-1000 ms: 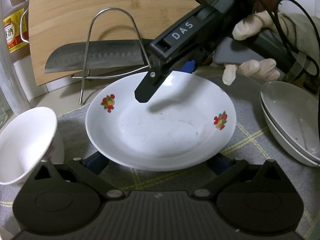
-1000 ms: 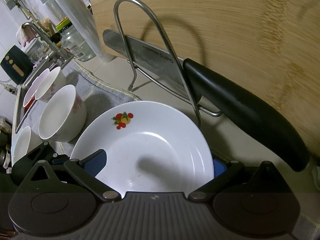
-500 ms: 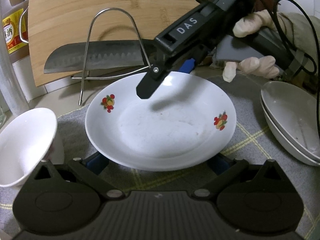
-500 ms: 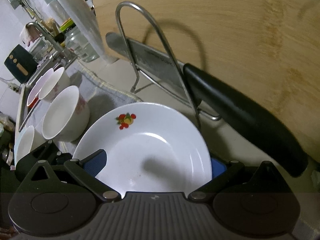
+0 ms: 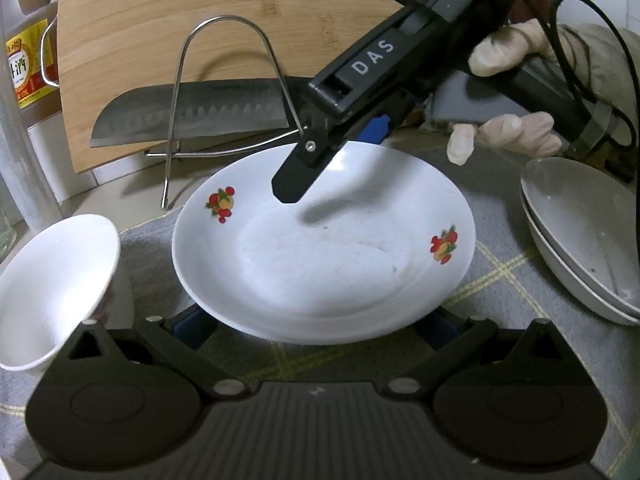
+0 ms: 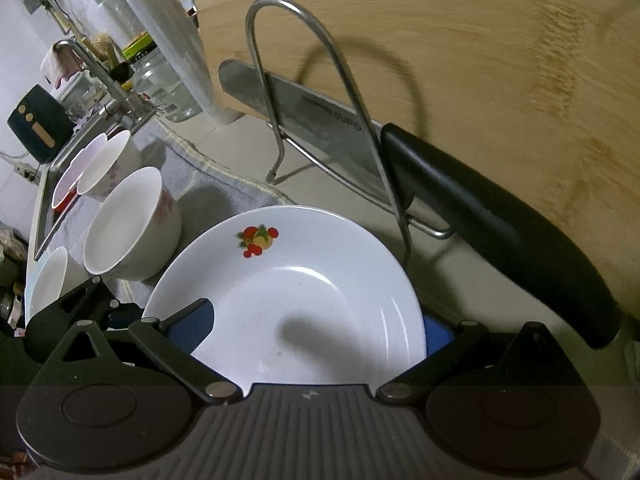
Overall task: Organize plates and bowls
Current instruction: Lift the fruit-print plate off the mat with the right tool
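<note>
A white plate with fruit prints [image 5: 324,248] is held off the grey mat. It also shows in the right wrist view [image 6: 288,296]. My right gripper [image 5: 340,148] grips its far rim, one finger above and one below; its fingers [image 6: 192,324] show wide apart in its own view. My left gripper [image 5: 320,320] is open, its blue pads under the plate's near rim. A white bowl [image 5: 52,292] stands left of the plate. Two stacked grey plates [image 5: 584,236] lie at the right.
A wire rack [image 5: 224,92] holds a knife [image 5: 192,114] before a bamboo board [image 5: 200,20]. Its black handle [image 6: 500,232] is close to my right gripper. Further white bowls [image 6: 128,224] stand near a sink [image 6: 52,184]. An oil bottle [image 5: 24,60] stands far left.
The plate has risen slightly and tilted with my right gripper, drawing a little back from the rack. The left gripper has barely moved.
</note>
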A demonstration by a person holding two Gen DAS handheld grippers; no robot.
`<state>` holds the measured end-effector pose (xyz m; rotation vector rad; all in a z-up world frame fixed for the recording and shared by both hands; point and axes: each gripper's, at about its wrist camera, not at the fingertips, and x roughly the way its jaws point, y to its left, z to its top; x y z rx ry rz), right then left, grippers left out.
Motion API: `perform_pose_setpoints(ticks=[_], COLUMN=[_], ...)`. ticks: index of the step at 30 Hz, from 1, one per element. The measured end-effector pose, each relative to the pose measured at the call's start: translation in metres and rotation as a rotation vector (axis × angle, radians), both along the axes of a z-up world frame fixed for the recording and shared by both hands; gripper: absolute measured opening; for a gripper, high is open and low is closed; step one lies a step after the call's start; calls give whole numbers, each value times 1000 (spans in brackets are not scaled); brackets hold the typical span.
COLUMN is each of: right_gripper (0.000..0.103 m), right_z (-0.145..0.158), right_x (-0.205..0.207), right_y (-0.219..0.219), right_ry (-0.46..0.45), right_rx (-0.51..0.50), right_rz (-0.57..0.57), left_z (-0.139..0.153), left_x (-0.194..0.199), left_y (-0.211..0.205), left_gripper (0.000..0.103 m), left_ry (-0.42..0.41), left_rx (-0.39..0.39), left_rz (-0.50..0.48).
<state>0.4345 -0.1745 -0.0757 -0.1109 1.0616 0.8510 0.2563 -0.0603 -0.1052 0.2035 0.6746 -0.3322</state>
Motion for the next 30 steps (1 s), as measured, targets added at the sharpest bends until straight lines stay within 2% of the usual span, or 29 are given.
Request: perform_pose_setpoints(ticks=[8,30], right_gripper=[103,103], right_z=[5,27], right_x=[-10,-45], right_y=[-1,2], right_ry=[8,-12], right_rx=[8,24], right_rz=[14,51], left_z=[1,18], left_x=[-6,-29], left_y=[0,2], left_gripper=[103,102], left_ry=[7,2], left_rx=[18,0], left_rz=[1,33])
